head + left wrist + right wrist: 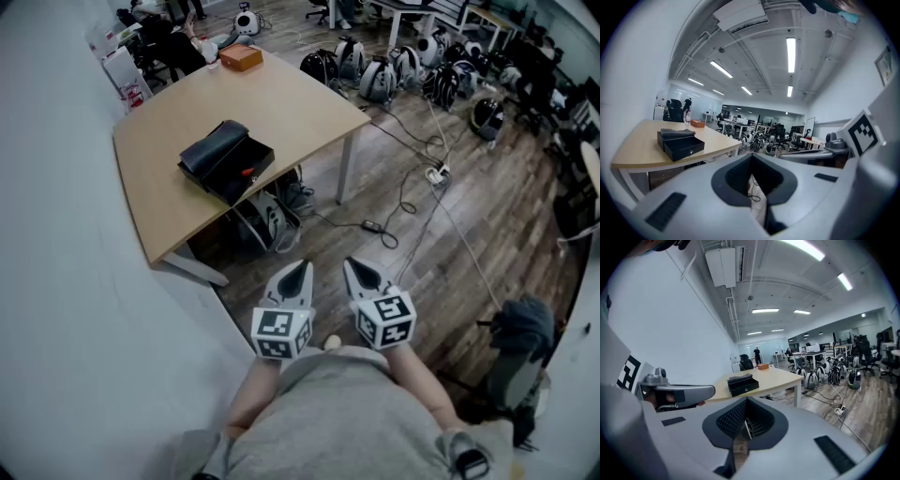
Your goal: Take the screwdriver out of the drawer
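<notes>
Both claws are closed with nothing in them. Your left claw and right claw sit side by side close to your body, tipped slightly down. The black box stands on the bench, well ahead of both claws and to the left of the left one. Its drawer appears to be pulled out toward you. The small orange-red spot in it is probably the screwdriver. Step in first and spread one claw before it reaches the drawer. Come down from above, close across the handle, and lift straight up clear of the drawer wall. Keep your other claw ready to steady the box.
</notes>
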Action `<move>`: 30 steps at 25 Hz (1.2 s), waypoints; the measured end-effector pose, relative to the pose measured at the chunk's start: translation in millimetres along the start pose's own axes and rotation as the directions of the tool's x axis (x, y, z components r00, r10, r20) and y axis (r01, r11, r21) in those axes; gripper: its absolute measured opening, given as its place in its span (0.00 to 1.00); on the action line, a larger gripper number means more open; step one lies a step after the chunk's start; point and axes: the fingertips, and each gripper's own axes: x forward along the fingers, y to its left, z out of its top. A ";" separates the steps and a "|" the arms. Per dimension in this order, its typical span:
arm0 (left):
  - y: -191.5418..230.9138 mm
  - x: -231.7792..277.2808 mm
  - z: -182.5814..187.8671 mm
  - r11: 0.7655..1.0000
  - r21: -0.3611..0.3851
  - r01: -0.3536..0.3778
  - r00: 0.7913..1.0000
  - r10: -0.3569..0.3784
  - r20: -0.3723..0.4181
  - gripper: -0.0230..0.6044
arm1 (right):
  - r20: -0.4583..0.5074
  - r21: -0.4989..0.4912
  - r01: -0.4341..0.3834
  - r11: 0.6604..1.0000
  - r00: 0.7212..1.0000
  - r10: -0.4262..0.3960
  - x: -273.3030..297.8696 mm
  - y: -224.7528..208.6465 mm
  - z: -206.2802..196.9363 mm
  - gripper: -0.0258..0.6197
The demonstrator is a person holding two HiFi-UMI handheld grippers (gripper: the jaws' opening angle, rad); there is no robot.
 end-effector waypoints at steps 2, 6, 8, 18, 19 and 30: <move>2.1 -6.5 1.1 1.000 -0.008 -0.015 1.000 0.015 0.010 0.04 | 0.006 -0.008 -0.011 1.000 1.000 0.011 -2.2 5.8 2.3 0.04; 7.2 -16.8 -0.2 0.999 -0.026 -0.033 0.999 0.033 0.027 0.04 | 0.014 -0.033 -0.025 0.999 1.000 0.025 -3.6 15.4 3.4 0.04; 8.9 -19.0 -3.7 0.999 -0.039 -0.036 0.999 0.037 0.029 0.04 | 0.011 -0.044 -0.031 0.999 0.999 0.032 -4.1 17.8 2.3 0.04; 8.1 -16.3 -7.1 0.997 -0.050 -0.058 0.998 0.060 0.028 0.04 | 0.005 -0.068 -0.044 0.997 0.999 0.044 -3.5 9.4 0.6 0.04; 7.8 -15.5 -7.7 0.997 -0.049 -0.061 0.998 0.062 0.027 0.04 | 0.010 -0.065 -0.048 0.997 0.999 0.049 -3.0 9.0 1.3 0.04; 27.7 -19.4 -15.8 0.986 -0.089 -0.140 0.990 0.142 0.014 0.04 | 0.000 -0.071 -0.147 0.987 0.989 0.147 15.3 25.1 2.9 0.04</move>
